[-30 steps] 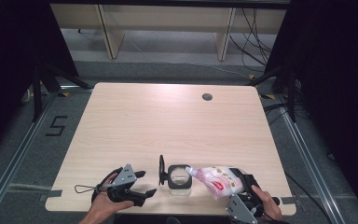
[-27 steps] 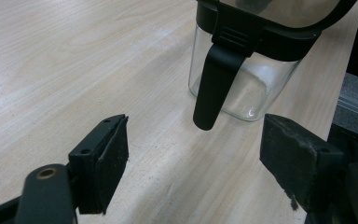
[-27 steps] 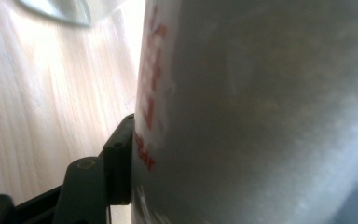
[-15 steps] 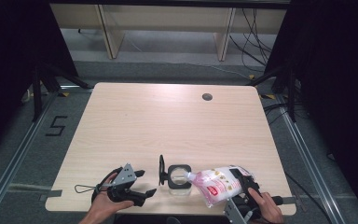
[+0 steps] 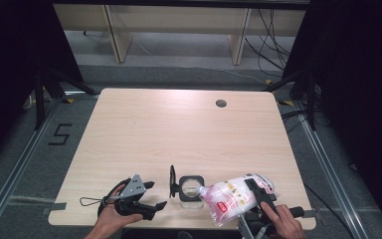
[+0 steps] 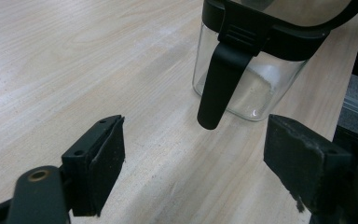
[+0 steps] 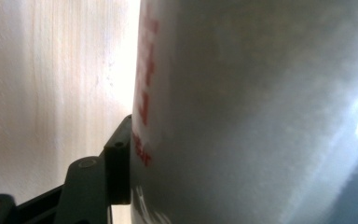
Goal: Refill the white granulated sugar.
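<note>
right gripper (image 5: pixel 251 199) is clamped on a clear bag of white granules (image 5: pixel 234 198) with red print, near the front right edge of the table (image 5: pixel 179 129). one black jaw runs across the top of the bag in the high view. in the right gripper view a pad sits pressed flat against the bag's printed side; the other jaw is hidden behind the bag. bag is tipped, its narrow corner pointing left and down over the open mouth of the glass jar (image 5: pixel 190 188). whether the corner touches the rim i can't tell.

jar stands upright on the table near the front edge, between the two hands. square-ish clear body with a black collar. its black lid (image 5: pixel 172 180) is hinged open and stands on edge at the jar's left side. in the left gripper view the jar (image 6: pixel 254 70) shows close ahead with a black latch tab (image 6: pixel 219 84) hanging down its wall, some whitish residue at the bottom.

left gripper (image 5: pixel 146 196) is just left of the jar, held low over the table by the person's left hand (image 5: pixel 110 219), jaws spread wide with nothing between them. pads clear of the jar, pointing toward it. grey three-cornered plate sits on top.

right hand (image 5: pixel 281 221) grips the tool body at the table's front edge.

round cable hole (image 5: pixel 221 103) in the far part of the tabletop, well apart from everything.
</note>
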### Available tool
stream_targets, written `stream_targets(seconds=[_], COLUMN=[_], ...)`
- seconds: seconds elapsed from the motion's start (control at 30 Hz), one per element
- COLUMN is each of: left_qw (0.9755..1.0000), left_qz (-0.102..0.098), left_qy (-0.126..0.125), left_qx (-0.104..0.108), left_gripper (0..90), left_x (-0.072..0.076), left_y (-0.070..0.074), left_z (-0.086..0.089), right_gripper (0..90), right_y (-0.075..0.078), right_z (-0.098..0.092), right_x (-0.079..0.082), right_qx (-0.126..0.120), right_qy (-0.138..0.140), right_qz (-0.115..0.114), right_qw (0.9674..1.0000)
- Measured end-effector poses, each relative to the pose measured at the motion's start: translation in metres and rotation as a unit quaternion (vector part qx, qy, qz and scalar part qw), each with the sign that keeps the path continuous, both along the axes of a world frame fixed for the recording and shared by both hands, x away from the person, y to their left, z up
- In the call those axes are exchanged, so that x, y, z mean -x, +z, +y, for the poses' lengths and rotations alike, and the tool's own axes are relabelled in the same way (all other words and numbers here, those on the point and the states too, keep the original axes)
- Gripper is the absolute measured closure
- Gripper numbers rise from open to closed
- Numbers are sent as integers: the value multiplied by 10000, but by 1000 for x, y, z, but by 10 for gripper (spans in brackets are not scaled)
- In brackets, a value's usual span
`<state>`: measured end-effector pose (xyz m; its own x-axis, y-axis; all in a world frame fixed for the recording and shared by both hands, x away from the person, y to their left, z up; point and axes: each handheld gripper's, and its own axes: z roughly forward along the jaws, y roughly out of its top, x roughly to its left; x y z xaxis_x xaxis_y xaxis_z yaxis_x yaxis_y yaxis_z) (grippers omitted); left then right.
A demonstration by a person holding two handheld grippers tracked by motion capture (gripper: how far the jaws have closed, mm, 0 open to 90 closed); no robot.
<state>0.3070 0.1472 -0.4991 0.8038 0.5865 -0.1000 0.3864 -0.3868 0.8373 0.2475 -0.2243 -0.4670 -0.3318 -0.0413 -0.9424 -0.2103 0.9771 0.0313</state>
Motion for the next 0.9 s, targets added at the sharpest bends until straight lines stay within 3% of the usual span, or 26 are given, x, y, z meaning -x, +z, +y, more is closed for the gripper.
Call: stream_targets(seconds=[0.03,0.07,0.17,0.2,0.27,0.33,0.37,0.53,0.57,0.6,0.63,0.67,0.8,0.83,0.9], left_qw=[10000,10000,10000,10000,10000,10000,10000,9999,9999,9999,9999,9999,9999,10000,9999], left_qz=[2,-7,-71,-46,-42,-18,-46,-44,-39,-45,-48,-46,-1,-24,-17], left_qy=[8,-7,-51,-53,-64,-31,-52,-77,-77,-82,-83,-86,-66,-80,-80], left_qx=[-9,-30,-24,-70,-61,-46,-68,-79,-80,-79,-63,-56,-80,-52,-97], left_gripper=[201,201,201,201,201,201,201,201,202,202,201,202,202,201,201], left_x=[0,0,-1,-1,-1,0,-1,-2,-2,-2,-2,-1,0,-1,-1], left_y=[0,0,0,0,0,0,0,0,0,0,-1,-1,0,0,0], left_z=[0,0,0,0,0,0,0,0,0,0,0,0,0,0,1], right_gripper=[404,405,406,407,408,409,409,411,411,411,412,412,414,414,414], right_y=[1,-2,0,3,5,5,5,6,6,3,5,8,9,7,9], right_z=[0,0,0,1,2,2,3,3,3,1,2,4,4,3,5], right_x=[-1,0,-1,-2,-2,-2,-2,-3,-3,-3,-3,-5,-3,-3,-4], right_qx=[182,-18,199,446,570,570,589,772,764,580,698,896,888,708,855], right_qy=[45,-63,-50,62,69,74,65,107,82,85,101,256,142,64,185], right_qz=[-50,12,-44,-117,-161,-195,-109,-284,-248,-257,-266,-415,-426,-417,-530], right_qw=[9998,10000,9998,9989,9982,9982,9982,9966,9967,9979,9972,9948,9950,9966,9948])
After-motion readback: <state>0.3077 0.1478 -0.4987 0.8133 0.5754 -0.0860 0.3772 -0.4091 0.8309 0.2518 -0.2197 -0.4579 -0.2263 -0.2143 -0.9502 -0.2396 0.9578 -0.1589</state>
